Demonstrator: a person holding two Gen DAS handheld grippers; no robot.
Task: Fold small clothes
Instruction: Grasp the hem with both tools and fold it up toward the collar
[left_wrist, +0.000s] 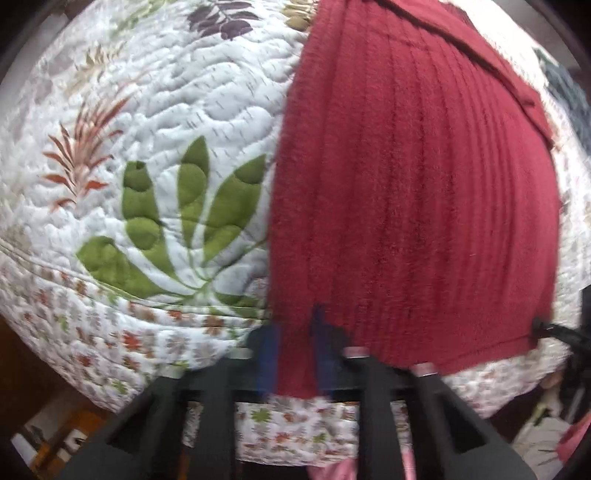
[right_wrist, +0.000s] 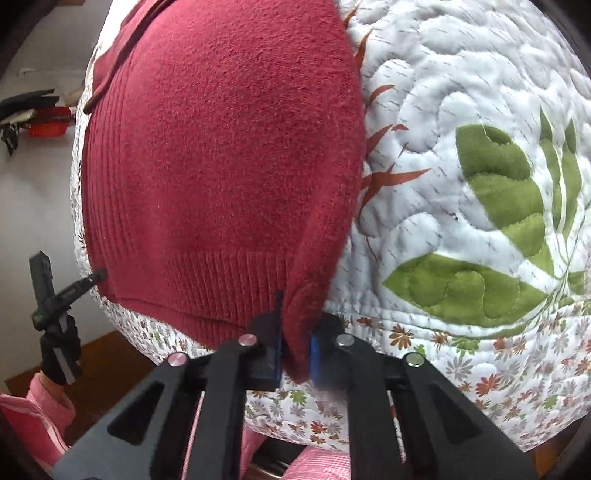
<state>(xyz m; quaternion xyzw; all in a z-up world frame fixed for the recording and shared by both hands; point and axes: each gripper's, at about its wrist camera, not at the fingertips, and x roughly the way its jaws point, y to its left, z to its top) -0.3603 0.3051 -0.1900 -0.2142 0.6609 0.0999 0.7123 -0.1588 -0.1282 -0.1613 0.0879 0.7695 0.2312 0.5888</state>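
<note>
Underneath everything we see a quilted bedspread (left_wrist: 192, 99), white with big green leaves, rust fronds and a border of small flowers, lying over a bed. Beyond its edge in the right wrist view there is a pale wall and a dark red box (right_wrist: 48, 123) among some clutter; brown floor shows below.

On the bedspread lies the dark red knitted garment (left_wrist: 413, 206), ribbed lengthwise, with a ribbed hem along its near edge (a folded flap or collar crosses its far end). It sits near the bed's front edge.

Our left gripper (left_wrist: 291, 354) has its blue pads closed on the hem's near left corner, the cloth running between them. Our right gripper (right_wrist: 295, 350) pinches the other near corner, where the fabric is lifted into a raised fold.

Both views are blurred. The garment's far end runs out of frame, and pink cloth (right_wrist: 44, 410) at the bottom, probably a sleeve, is only partly seen.
</note>
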